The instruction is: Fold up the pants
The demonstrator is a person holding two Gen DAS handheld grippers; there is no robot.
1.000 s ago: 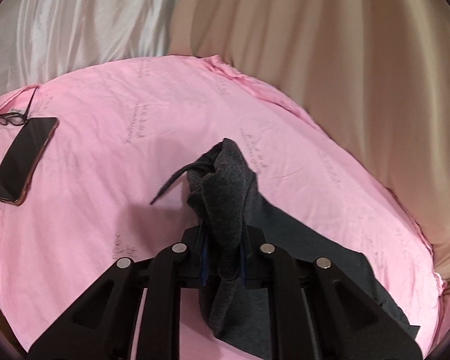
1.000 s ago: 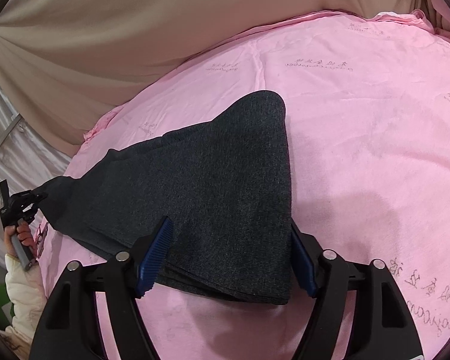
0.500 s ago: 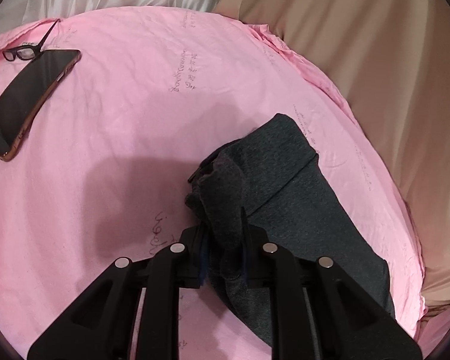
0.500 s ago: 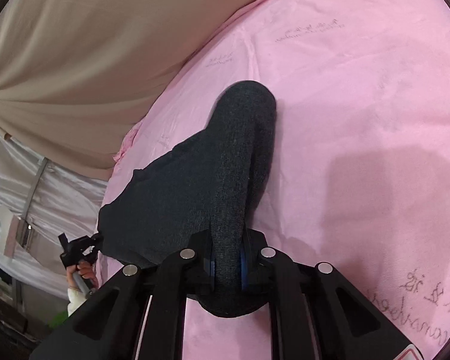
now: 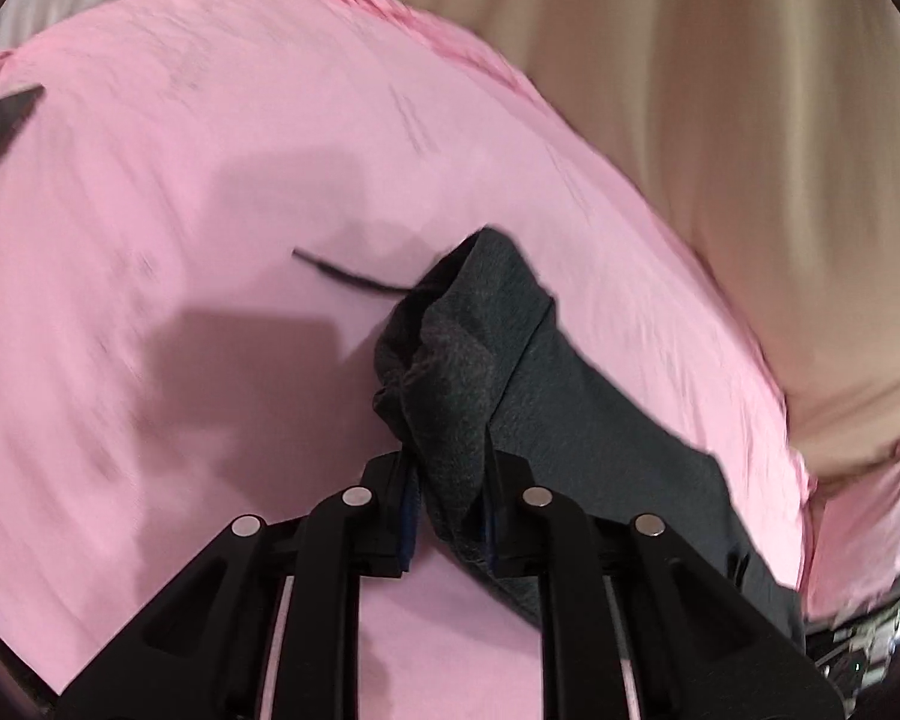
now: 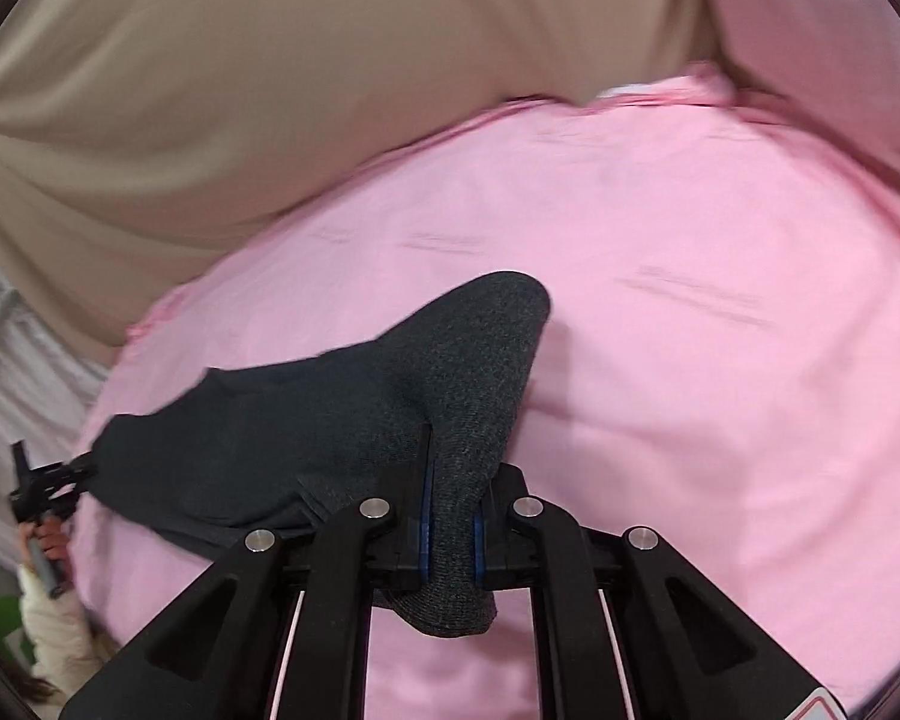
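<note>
Dark grey pants (image 5: 600, 456) lie partly folded on a pink sheet (image 5: 180, 138). My left gripper (image 5: 447, 480) is shut on a bunched end of them, and a thin black drawstring (image 5: 342, 273) trails out to the left of that bunch. In the right wrist view my right gripper (image 6: 450, 516) is shut on a rounded fold of the pants (image 6: 330, 432), which rises above the blue pads (image 6: 427, 510). From there the cloth stretches left to the left gripper (image 6: 42, 486), held by a person's hand (image 6: 48, 540) in a cream sleeve.
A dark phone (image 5: 0, 126) lies at the sheet's far left edge. Beige curtain (image 5: 720, 90) hangs past the sheet's far side, also in the right wrist view (image 6: 270, 90). A pale drape (image 6: 6, 372) stands at the left.
The right gripper, open around the fold a second ago, has closed on it and carried it across the sheet. The left gripper kept its hold and swung; the drawstring now trails out.
</note>
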